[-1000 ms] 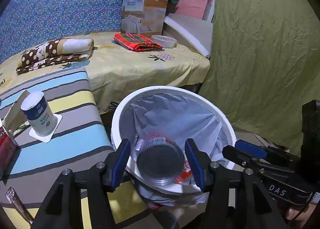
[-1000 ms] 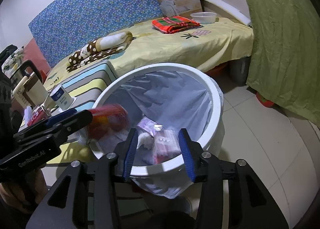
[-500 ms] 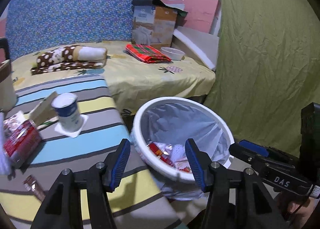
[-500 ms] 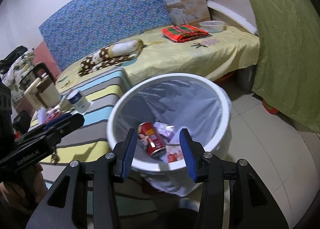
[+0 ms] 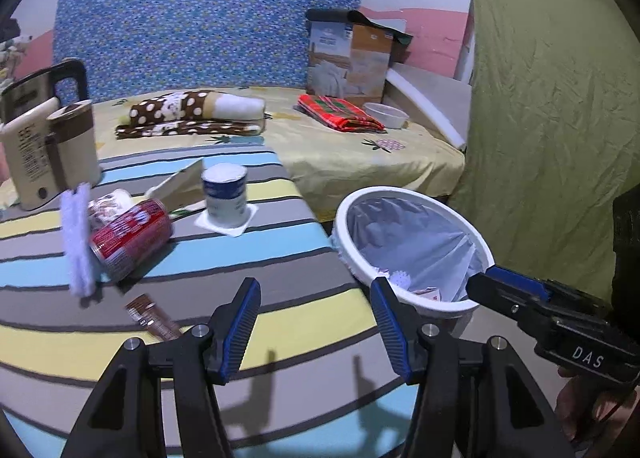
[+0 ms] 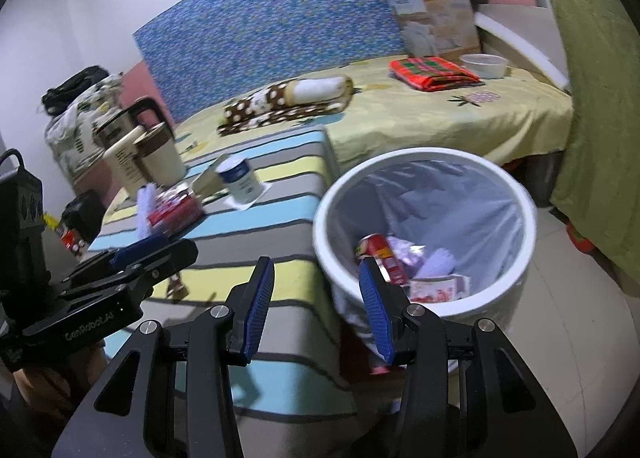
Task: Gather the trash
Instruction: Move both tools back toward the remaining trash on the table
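White bin (image 6: pixel 520 213) at 3 o'clock of the striped desk (image 5: pixel 280 254), already holding a red can (image 6: pixel 380 254), wrappers and a pale scrap. Left on the desk: another can (image 5: pixel 132 238) at 10 o'clock, purple strip (image 5: pixel 78 242) touching it, brown wrapper (image 5: pixel 150 316) nearer, white cup (image 5: pixel 225 193) at 12. Roughly half done, by the look of it. Left tool (image 5: pixel 316 326) agape and empty above the near desk edge; right tool (image 6: pixel 316 310) likewise part open, gripping nothing, straddling the desk edge and bin rim. Clear desk ahead; bin just beside the corner.
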{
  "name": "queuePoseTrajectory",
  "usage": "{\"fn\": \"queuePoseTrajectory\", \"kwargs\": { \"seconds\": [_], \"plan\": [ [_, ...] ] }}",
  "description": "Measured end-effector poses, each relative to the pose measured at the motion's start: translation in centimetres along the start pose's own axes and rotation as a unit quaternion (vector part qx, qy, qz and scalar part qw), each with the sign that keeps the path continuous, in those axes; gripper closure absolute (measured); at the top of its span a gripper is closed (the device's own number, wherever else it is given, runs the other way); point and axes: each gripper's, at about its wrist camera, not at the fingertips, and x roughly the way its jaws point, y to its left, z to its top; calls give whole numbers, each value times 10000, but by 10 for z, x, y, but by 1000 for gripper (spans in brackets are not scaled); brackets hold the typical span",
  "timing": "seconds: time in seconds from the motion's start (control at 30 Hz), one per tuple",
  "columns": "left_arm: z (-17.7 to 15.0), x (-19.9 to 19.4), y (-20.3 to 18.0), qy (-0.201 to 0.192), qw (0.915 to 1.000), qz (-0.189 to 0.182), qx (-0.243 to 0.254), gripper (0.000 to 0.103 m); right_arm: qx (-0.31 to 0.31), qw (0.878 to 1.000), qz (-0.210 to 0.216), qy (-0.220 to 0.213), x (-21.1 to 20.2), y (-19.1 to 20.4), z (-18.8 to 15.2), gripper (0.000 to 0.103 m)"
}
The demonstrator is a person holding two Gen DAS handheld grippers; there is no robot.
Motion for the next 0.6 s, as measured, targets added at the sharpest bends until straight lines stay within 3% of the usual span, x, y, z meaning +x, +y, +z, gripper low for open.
{"fn": "queuePoseTrajectory", "kwargs": {
  "seconds": [0.6],
  "plan": [
    [-27,-46,62,-163,9968,620,-481,46,-453,9969,605,225,10,50,-10,57]
  ]
}}
